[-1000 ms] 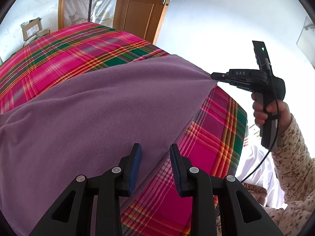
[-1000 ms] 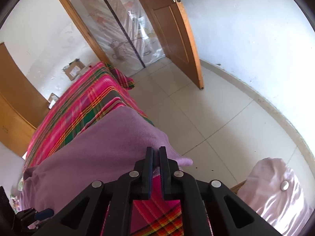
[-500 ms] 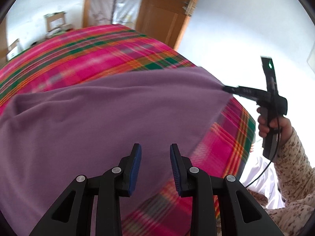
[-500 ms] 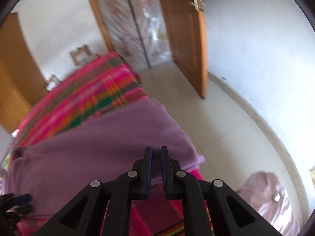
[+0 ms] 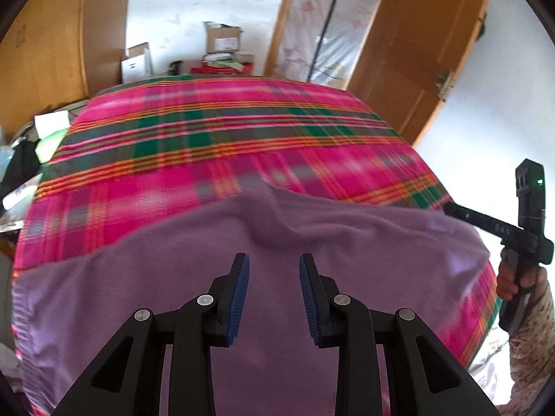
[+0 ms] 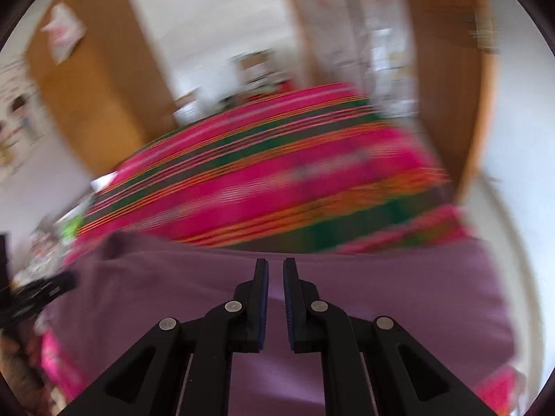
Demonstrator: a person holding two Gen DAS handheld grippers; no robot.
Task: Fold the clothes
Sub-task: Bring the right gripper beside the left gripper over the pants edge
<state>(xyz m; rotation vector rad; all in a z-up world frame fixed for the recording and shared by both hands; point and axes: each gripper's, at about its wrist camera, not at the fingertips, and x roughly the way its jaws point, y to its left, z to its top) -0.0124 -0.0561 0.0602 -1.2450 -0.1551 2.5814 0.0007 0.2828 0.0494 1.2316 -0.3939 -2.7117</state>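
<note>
A purple garment (image 5: pixel 166 277) lies spread over the near part of a bed with a pink and green plaid cover (image 5: pixel 225 131). My left gripper (image 5: pixel 274 260) hovers open just above the cloth's middle, with nothing between its blue pads. At the right of the left wrist view, a hand (image 5: pixel 510 277) holds my right gripper (image 5: pixel 447 208), whose tip meets the garment's right corner. The right wrist view is blurred. In it my right gripper (image 6: pixel 275 263) stands nearly closed on the far edge of the purple garment (image 6: pixel 399 294), with the plaid cover (image 6: pixel 277 173) beyond it.
A wooden door (image 5: pixel 409 52) stands open beyond the bed's far right corner. Cardboard boxes (image 5: pixel 222 40) sit against the far wall. A wooden wardrobe (image 5: pixel 45 34) rises at the left, with clutter (image 5: pixel 24 159) beside the bed's left edge.
Both cameras have swung left to look along the bed. The right gripper has carried its purple corner over the bed. The left gripper has stayed open and now sits above the cloth's middle.
</note>
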